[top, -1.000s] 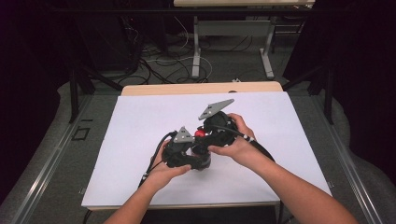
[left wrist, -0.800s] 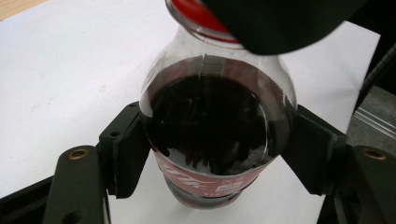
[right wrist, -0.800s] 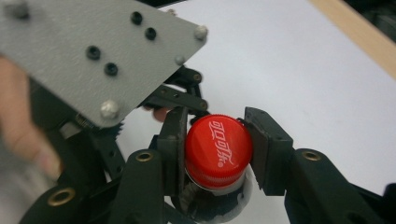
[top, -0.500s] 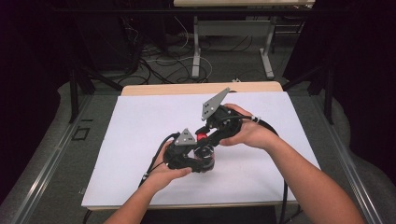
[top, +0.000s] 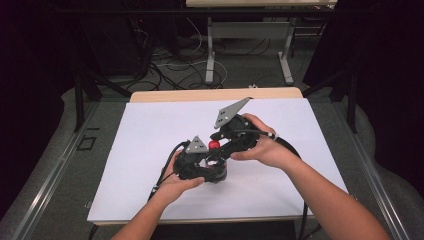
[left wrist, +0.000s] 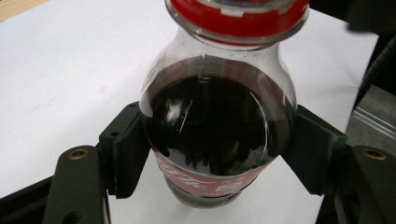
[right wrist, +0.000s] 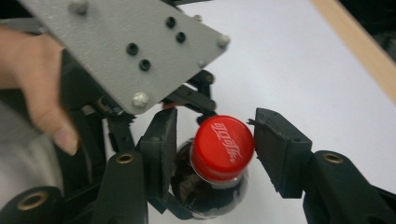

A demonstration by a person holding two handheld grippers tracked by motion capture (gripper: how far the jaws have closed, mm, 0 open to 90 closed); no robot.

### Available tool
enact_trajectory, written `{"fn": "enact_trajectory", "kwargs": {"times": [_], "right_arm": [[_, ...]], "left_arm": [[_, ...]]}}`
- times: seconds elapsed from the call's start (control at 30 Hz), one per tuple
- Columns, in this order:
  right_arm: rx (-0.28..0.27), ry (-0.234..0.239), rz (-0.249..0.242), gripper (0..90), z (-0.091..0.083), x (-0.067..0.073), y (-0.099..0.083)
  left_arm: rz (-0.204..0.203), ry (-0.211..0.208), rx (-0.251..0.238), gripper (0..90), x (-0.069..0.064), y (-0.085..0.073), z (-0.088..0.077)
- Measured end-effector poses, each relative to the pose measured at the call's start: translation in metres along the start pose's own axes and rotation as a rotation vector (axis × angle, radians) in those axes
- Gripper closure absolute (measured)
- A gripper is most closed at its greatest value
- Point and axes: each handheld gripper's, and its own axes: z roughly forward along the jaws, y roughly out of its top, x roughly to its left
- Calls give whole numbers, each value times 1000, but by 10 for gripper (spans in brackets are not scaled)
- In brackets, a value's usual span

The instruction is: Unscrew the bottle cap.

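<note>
Count at this moment: one bottle (left wrist: pixel 217 135) of dark drink was present, bearing one red cap (right wrist: pixel 223 147) and one red label. Two grippers were in use, a left gripper (top: pixel 202 162) and a right gripper (top: pixel 227 142), each with two black jaws. One white table (top: pixel 150 130) bore them.

Small clear bottle (left wrist: pixel 217 126) of dark cola, red cap (right wrist: pixel 223 147) on with white lettering, red label band near its base; stands upright on the white sheet at mid-counter, body clamped on both sides, cap not pressed
</note>
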Motion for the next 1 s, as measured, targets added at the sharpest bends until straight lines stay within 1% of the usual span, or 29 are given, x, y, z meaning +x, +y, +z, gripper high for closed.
{"fn": "enact_trajectory", "kwargs": {"times": [0.03, 0.07, 0.1, 0.13, 0.17, 0.2, 0.23, 0.27, 0.33, 0.37, 0.4, 0.47, 0.63, 0.67, 0.7, 0.73, 0.83, 0.87, 0.9, 0.93, 0.97, 1.0], "right_arm": [[-7, -24, 12, 497, 0, 2, -1], [-8, -43, 15, 498, 1, 3, -1], [-10, -55, 31, 498, 1, 4, -2], [-22, -71, 44, 498, 2, 6, -3], [-20, -72, 50, 499, 2, 7, -4], [-19, -85, 47, 500, 3, 8, -5], [-16, -93, 51, 504, 5, 10, -5], [-15, -110, 61, 507, 5, 12, -6], [-28, -114, 87, 506, 7, 14, -7], [-30, -117, 92, 507, 7, 14, -7], [-34, -118, 94, 507, 8, 15, -7], [-49, -131, 76, 519, 9, 15, -7], [-42, -122, 77, 528, 13, 15, -5], [-42, -117, 67, 533, 13, 14, -5], [-37, -113, 70, 556, 13, 13, -5], [-32, -113, 68, 576, 13, 12, -5], [-14, -68, 46, 604, 12, 6, -3], [-6, -44, 44, 606, 11, 4, -3], [-4, -25, 26, 607, 11, 2, -2], [-1, 2, 22, 608, 10, 0, -1], [3, 21, 11, 609, 9, -3, -1], [13, 49, -4, 610, 8, -5, 0]], "left_arm": [[1, 4, 7, 303, 1, 0, -1], [-4, 7, 3, 303, 1, 0, -1], [-7, 7, 3, 303, 2, 0, -1], [-3, 16, 2, 303, 2, 0, -1], [-7, 15, 8, 303, 2, 0, -1], [-7, 19, 13, 303, 2, 0, -1], [-10, 18, 15, 303, 2, 0, -1], [-14, 22, 19, 303, 2, 0, -2], [-17, 26, 19, 303, 2, 0, -2], [-17, 26, 19, 303, 2, 0, -2], [-25, 22, 12, 303, 1, 0, -1], [-16, 19, 1, 303, 1, 0, 0], [-12, 8, 5, 303, -3, 1, 1], [-10, 7, 6, 303, -3, 1, 2], [-10, 1, 9, 303, -4, 0, 2], [-2, -2, 12, 303, -4, 0, 2], [3, -11, 13, 303, -4, 0, 2], [3, -15, 13, 303, -4, 1, 2], [6, -18, 10, 303, -4, 1, 1], [7, -20, 6, 303, -4, 1, 1], [23, -41, 38, 303, -4, 2, -1], [19, -29, 17, 303, -6, 1, 0]]}}
